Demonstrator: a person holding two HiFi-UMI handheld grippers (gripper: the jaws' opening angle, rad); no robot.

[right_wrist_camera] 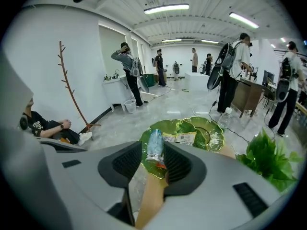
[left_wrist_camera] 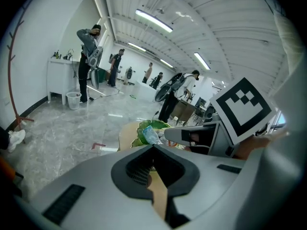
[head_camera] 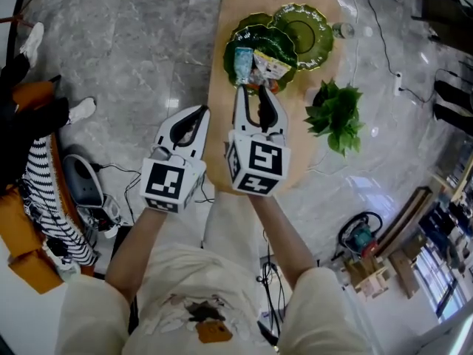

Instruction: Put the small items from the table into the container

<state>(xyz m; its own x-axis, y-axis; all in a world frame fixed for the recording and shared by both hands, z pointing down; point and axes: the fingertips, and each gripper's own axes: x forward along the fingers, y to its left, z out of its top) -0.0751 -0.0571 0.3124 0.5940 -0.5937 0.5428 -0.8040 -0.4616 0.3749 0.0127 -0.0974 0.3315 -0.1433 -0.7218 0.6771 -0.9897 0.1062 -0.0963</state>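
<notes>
The small items lay in the near green dish point(head_camera: 259, 35), a glossy leaf-shaped container with a scalloped rim at the far end of the wooden table point(head_camera: 295, 154). One was a pale blue packet point(head_camera: 242, 60), rounded and see-through at one end, lying lengthwise on the dish's left side. Beside it, touching or nearly so, sat a flat yellow-and-white packet point(head_camera: 271, 65) with printed labelling too small to read. A small orange piece point(head_camera: 270, 86) showed at the dish's near rim; what it was could not be made out. A second, lighter green dish point(head_camera: 307, 24) overlapped the first from behind and held nothing visible.

The right gripper point(head_camera: 251, 89) hovered just short of the near dish with its jaws wide apart. The blue packet lined up in the gap between them, but the pads were not on it. The left gripper point(head_camera: 201, 111) hung off the table's left edge over the floor, jaw tips together and gripping nothing.

A leafy potted plant point(head_camera: 336, 113) stood at the table's right edge, and a clear water bottle point(head_camera: 341, 29) lay just right of the far dish.
</notes>
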